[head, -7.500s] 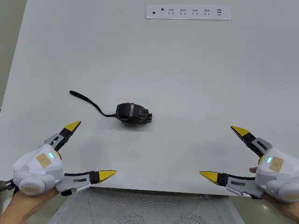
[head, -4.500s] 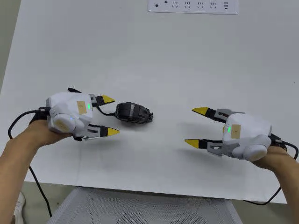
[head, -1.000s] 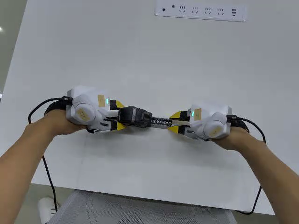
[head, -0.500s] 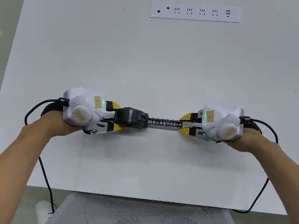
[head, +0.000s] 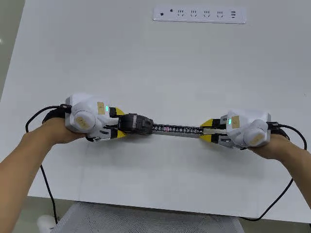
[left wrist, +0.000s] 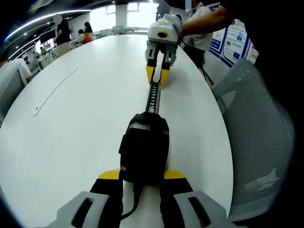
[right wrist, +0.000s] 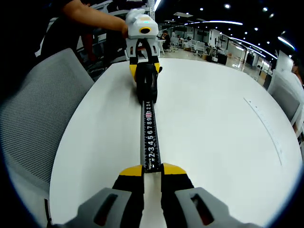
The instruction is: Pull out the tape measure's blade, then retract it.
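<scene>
Tabletop point(head: 146, 63): white and plain, with a rounded near edge.
Power strip point(head: 199, 14): white, lying flat at the far side, well apart from the tape measure.
Tape measure point(head: 136, 124): black case near the front, blade point(head: 177, 129) stretched rightward along the surface.

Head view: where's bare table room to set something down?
Free: white table between the white power strip and the extended blade, and the band from blade to near edge. Crowded: the line from left gripper through the black tape measure to right gripper.

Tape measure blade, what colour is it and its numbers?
The blade is black with white numbers and a small red mark, clearest in the right gripper view.
</scene>
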A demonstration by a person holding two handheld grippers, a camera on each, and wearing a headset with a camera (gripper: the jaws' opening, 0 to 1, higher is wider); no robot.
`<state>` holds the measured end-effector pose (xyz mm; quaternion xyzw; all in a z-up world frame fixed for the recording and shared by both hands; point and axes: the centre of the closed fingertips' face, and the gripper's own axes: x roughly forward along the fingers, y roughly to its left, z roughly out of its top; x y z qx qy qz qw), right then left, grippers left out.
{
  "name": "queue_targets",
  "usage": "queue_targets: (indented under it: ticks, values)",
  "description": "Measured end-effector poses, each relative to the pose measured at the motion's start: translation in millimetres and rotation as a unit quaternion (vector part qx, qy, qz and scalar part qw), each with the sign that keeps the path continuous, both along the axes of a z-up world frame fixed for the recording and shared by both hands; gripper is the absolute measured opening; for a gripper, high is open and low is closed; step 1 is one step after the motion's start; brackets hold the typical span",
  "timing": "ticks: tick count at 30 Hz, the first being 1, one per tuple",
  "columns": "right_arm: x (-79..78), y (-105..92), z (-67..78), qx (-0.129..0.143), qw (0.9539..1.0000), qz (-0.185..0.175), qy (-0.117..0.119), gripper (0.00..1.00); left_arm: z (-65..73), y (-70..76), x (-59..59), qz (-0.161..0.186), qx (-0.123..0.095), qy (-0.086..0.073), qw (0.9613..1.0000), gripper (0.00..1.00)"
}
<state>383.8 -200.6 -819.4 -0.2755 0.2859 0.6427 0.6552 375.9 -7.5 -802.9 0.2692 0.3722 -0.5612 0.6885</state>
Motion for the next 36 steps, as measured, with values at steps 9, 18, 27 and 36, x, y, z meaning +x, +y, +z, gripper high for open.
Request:
queue_targets:
  ticks: [9, 18, 27, 36]
  values:
    - [0.8, -26.1, -0.1, -0.013, 0.9999, -0.004, -0.005, 0.10, 0.3, -0.3, -1.4, -0.001, 0.003, 0.001, 1.0000, 0.26]
    - [-0.2, -48.2, 1.9, -0.026, 0.9995, -0.011, -0.010, 0.10, 0.8, 0.3, -3.3, -0.002, 0.007, 0.002, 1.0000, 0.26]
    - [-0.3, -60.4, 9.2, -0.036, 0.9991, -0.015, -0.014, 0.10, -0.1, 1.0, -3.2, -0.003, 0.011, 0.004, 0.9999, 0.27]
    - [-0.5, -79.8, 7.3, -0.047, 0.9985, -0.022, -0.017, 0.10, -1.1, 2.1, -3.4, -0.010, 0.020, 0.005, 0.9997, 0.27]
